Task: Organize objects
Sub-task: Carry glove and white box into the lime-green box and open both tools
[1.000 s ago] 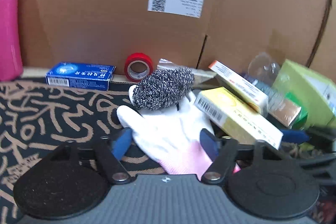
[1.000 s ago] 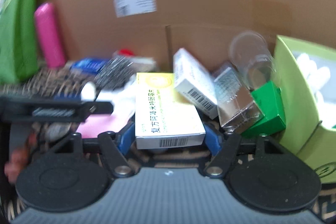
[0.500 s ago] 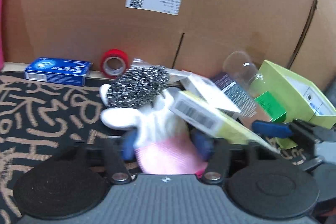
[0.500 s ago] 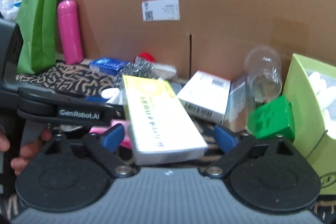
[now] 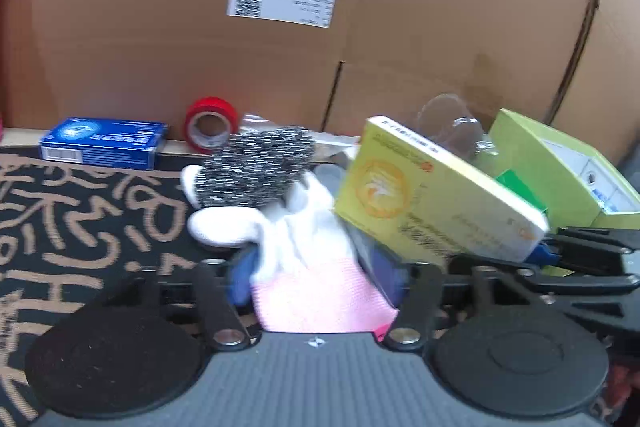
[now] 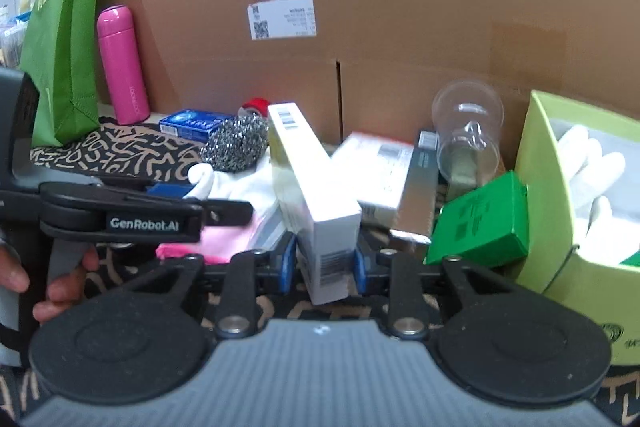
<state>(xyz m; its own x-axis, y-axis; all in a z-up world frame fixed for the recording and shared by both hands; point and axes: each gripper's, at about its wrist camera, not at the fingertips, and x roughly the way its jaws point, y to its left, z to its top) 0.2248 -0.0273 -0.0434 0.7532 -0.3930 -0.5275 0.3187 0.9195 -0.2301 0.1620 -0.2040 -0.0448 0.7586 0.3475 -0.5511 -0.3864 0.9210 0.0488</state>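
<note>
My left gripper [image 5: 316,267] is shut on the pink cuff of a white glove [image 5: 304,247], whose fingers lie under a steel wool scrubber [image 5: 256,169]. My right gripper [image 6: 325,259] is shut on a yellow and white medicine box [image 6: 316,195] and holds it on edge, lifted off the pile. The same box [image 5: 432,199] shows in the left wrist view, right of the glove. The left gripper [image 6: 132,215] and the glove [image 6: 240,187] show in the right wrist view at left.
A lime green open box [image 6: 580,211] holding white gloves stands at right. A green box [image 6: 480,223], a clear glass [image 6: 466,131] and other boxes [image 6: 380,179] lie behind. A blue box [image 5: 104,143], red tape [image 5: 210,125], pink bottle [image 6: 120,63], green bag [image 6: 60,39] and cardboard wall [image 5: 320,47] stand behind.
My right gripper has closed on the yellow box, lifted it and turned it on edge. My left gripper has closed on the glove's pink cuff.
</note>
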